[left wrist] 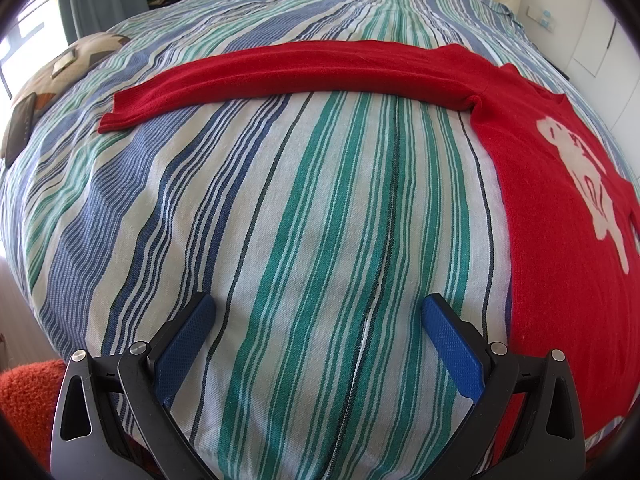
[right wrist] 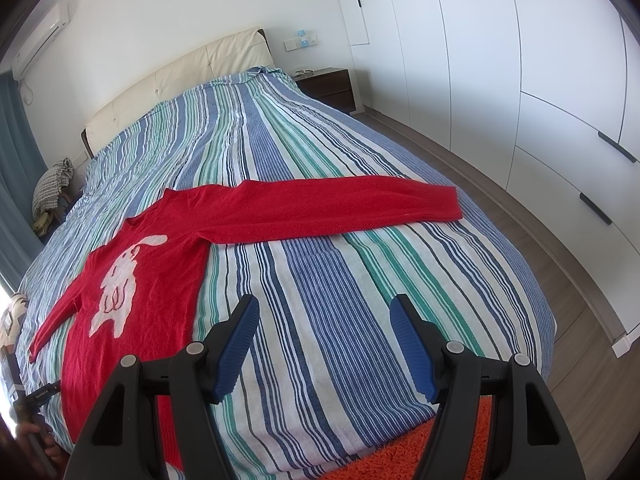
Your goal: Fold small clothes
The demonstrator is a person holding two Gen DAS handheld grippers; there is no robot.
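The red sweater [right wrist: 144,280] lies flat, front up, on the striped bedspread [right wrist: 320,280], its pale rabbit figure [right wrist: 120,284] showing and both sleeves stretched straight out to the sides. Left of the sweater in the right wrist view hang a blue curtain [right wrist: 16,168] and a checked cloth heap [right wrist: 52,188]; beyond it the cream headboard [right wrist: 180,76] stands against the wall, with a white air conditioner [right wrist: 40,36] above to the left. Right of the sweater's outstretched sleeve [right wrist: 340,208] come a dark nightstand [right wrist: 332,88], then white wardrobe doors [right wrist: 500,100]. An orange shaggy rug [right wrist: 400,452] lies at the bed's near edge, below the sweater. Nothing rests on the garment. The left gripper [left wrist: 318,320] hangs over bare bedspread just left of the sweater's body, blue pads [left wrist: 184,352] spread wide and holding nothing. The right gripper [right wrist: 325,320] hangs just right of the body, likewise spread and empty, touching no cloth. A small label on a dark device at the far left edge is too blurred to read.
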